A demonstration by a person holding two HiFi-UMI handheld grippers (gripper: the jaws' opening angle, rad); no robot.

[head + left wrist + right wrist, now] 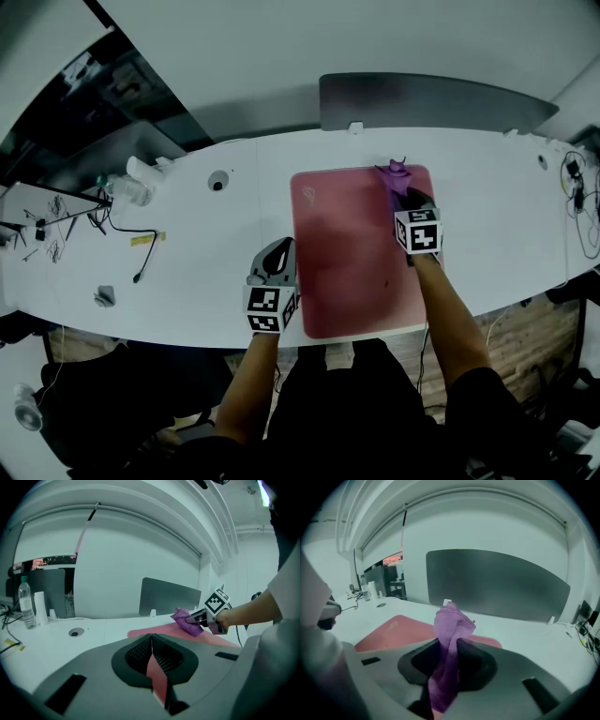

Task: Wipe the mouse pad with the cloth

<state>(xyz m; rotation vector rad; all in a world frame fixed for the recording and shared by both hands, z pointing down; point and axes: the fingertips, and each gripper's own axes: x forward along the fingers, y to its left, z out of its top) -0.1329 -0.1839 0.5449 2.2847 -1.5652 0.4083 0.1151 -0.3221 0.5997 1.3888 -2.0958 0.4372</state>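
Wiping stroke on the mouse pad (347, 253), at the corner lying beneath the right fingertips. Note the right gripper (406, 194), fingers clamped tight on the purple cloth (396, 172), with a bunched tuft standing out past the fingertips and the tail hanging back between them. Note also the left gripper (278, 255), tips closed together on nothing, with only a thin wedge of pink visible behind them; poised at or just over the pad's near-left edge, contact not resolvable. Locate the pad directly under the right fingers, extending back and leftward from them, flat on the white desk (206, 244); cloth at or just above its surface. To wipe well: tilt the right fingers downward to bring the tuft ahead of the tips, rather than the hard finger ends, onto the pad. Keep the clamp firm, given the small amount of projecting cloth. Press lightly and evenly. Draw overlapping passes back from the edge ahead of the fingertips, then step leftward toward the left fingers. Brace the pad with the left fingertips, probably useful against sliding. Avoid running the cloth off the edge ahead of the tips.
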